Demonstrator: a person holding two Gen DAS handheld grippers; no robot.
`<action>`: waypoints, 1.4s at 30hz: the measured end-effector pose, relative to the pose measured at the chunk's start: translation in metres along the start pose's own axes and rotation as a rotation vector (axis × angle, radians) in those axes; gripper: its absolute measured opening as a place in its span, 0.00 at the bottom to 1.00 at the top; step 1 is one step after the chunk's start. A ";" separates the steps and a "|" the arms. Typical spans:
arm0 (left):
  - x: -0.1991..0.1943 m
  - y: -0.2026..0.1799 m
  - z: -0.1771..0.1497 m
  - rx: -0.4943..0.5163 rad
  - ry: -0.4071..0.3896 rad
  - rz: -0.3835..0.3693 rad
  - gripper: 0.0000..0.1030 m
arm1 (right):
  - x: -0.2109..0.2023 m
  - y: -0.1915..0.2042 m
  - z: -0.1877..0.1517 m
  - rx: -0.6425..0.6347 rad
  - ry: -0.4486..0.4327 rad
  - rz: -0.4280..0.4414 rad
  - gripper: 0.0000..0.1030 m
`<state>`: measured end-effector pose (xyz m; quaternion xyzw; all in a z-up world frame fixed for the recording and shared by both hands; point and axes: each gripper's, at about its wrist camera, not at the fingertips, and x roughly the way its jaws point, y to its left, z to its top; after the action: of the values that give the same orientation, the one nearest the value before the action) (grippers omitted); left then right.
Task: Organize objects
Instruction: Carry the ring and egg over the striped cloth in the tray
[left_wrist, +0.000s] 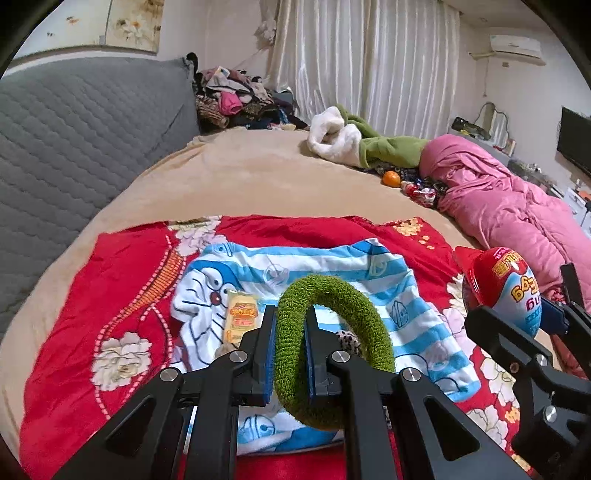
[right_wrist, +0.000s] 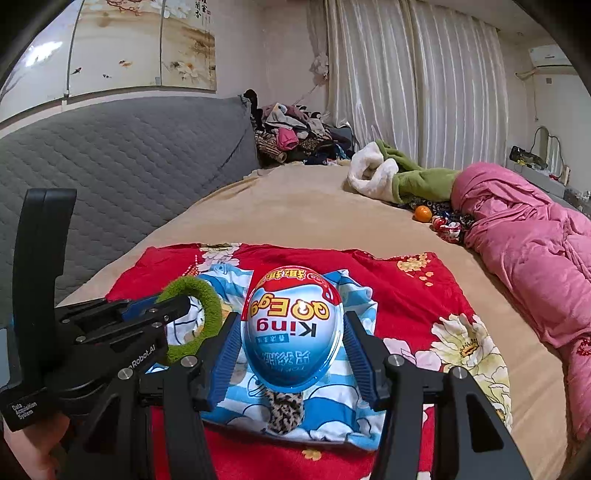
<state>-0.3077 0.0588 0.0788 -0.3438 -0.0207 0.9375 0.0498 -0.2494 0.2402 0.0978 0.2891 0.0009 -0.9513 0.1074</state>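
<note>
Between blue ribbed pads, fuzzy green ring

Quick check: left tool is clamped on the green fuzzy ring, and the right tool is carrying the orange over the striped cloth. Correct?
Not quite. The right tool is carrying the big toy egg, not the orange, which lies far back on the bed. The right wrist view shows it. The left tool is indeed clamped on the green fuzzy ring, over the striped cloth.
</note>
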 end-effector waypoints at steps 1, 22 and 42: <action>0.004 0.000 0.000 -0.004 0.003 -0.002 0.13 | 0.004 -0.001 0.000 0.001 0.001 -0.003 0.53; 0.092 0.008 -0.030 -0.057 0.042 -0.023 0.13 | 0.100 -0.029 -0.041 0.018 0.101 -0.037 0.53; 0.127 -0.006 -0.054 -0.014 0.100 -0.018 0.13 | 0.134 -0.038 -0.067 0.031 0.166 -0.060 0.53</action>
<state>-0.3686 0.0791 -0.0432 -0.3905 -0.0278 0.9184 0.0566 -0.3288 0.2546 -0.0334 0.3684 0.0039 -0.9267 0.0739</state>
